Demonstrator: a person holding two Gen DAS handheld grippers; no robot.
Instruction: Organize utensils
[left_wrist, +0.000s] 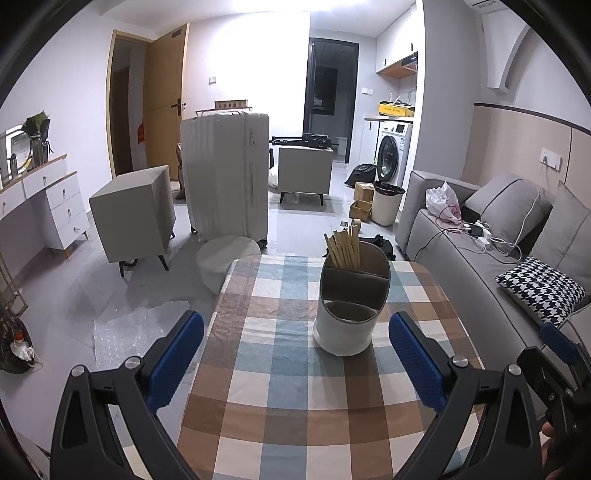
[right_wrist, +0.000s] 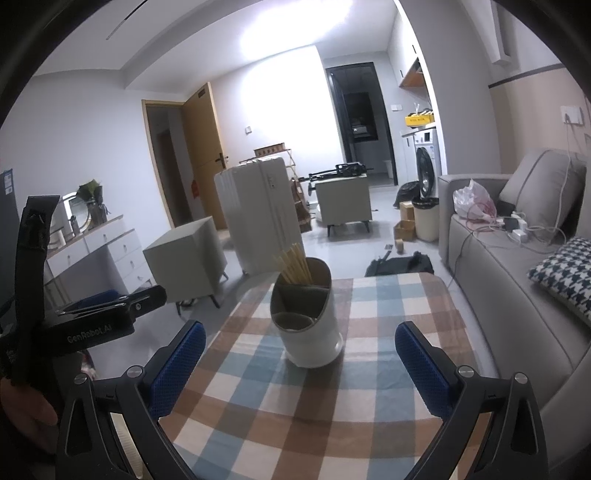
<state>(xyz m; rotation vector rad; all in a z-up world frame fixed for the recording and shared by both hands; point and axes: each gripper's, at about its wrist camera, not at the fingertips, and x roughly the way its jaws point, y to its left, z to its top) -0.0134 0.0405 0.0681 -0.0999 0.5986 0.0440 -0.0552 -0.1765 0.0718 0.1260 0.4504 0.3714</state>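
Note:
A white utensil holder (left_wrist: 349, 306) with grey-lined compartments stands on the checked tablecloth (left_wrist: 280, 369). Several wooden chopsticks (left_wrist: 343, 247) stick up from its far compartment; the nearer compartments look empty. My left gripper (left_wrist: 295, 354) is open above the near part of the table, short of the holder, with nothing between its blue pads. In the right wrist view the same holder (right_wrist: 308, 317) and chopsticks (right_wrist: 293, 264) sit ahead, and my right gripper (right_wrist: 299, 360) is open and empty just in front of them. The left gripper's body (right_wrist: 92, 325) shows at the left.
A grey sofa (left_wrist: 480, 258) with cushions, cables and a plastic bag runs along the right of the table. On the floor beyond stand a white suitcase (left_wrist: 225, 177), grey cube stools (left_wrist: 133, 214), a round white stool (left_wrist: 225, 258) and a bin (left_wrist: 388, 203). Bubble wrap (left_wrist: 129, 332) lies left.

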